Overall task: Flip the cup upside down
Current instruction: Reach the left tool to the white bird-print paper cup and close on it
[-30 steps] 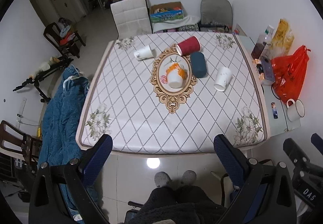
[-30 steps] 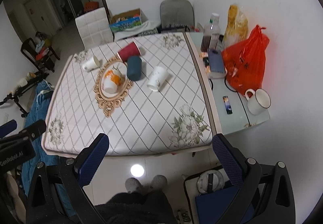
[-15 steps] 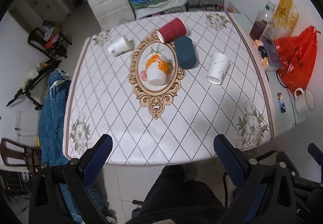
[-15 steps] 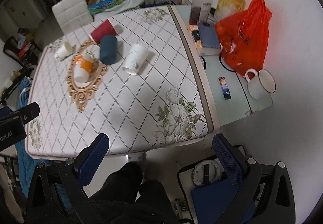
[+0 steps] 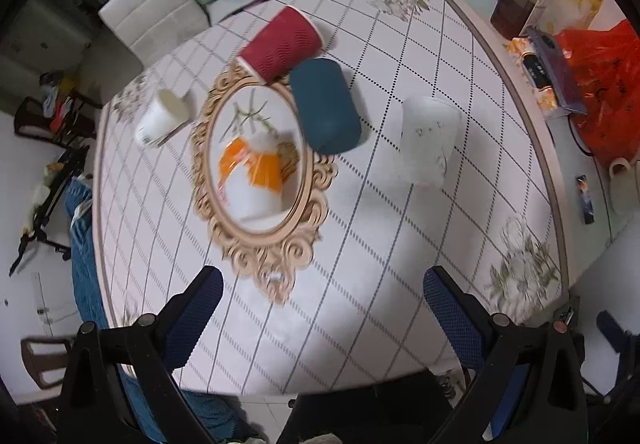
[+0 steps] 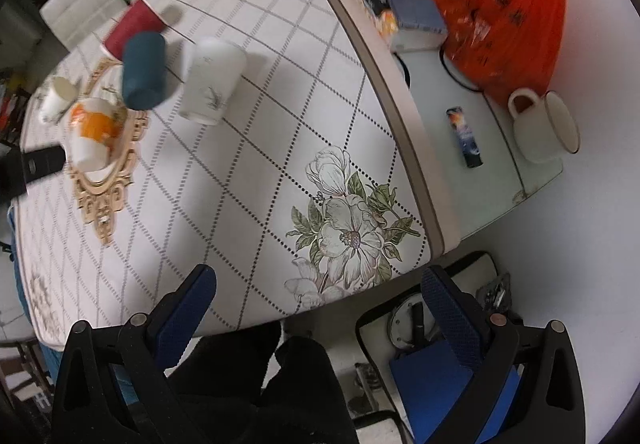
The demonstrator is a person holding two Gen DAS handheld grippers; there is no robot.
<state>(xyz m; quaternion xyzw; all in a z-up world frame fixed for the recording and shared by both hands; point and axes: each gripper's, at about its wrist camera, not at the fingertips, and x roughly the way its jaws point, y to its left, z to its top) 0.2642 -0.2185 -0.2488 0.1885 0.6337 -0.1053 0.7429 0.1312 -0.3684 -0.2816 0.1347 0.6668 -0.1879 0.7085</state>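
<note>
Several cups sit on the quilted table (image 5: pixel 360 244). A red ribbed cup (image 5: pixel 282 43) and a dark blue cup (image 5: pixel 324 105) lie on their sides. A white floral cup (image 5: pixel 428 139) stands to their right and also shows in the right wrist view (image 6: pixel 210 81). A white-and-orange cup (image 5: pixel 254 179) rests on the oval gold-framed tray (image 5: pixel 260 240). A small white cup (image 5: pixel 162 117) is at the left. My left gripper (image 5: pixel 320 308) is open above the table's near part. My right gripper (image 6: pixel 318 308) is open over the table's near right corner.
A glass side table (image 6: pixel 492 163) at the right holds a red plastic bag (image 6: pixel 508 11), a white enamel mug (image 6: pixel 546 125), a book (image 6: pixel 412 9) and a lighter (image 6: pixel 466 137). White chair (image 5: pixel 152 15) stands beyond the table. The person's dark legs (image 6: pixel 260 384) are below.
Both grippers have moved forward and down toward the table, so the cups look larger. The cups have not moved.
</note>
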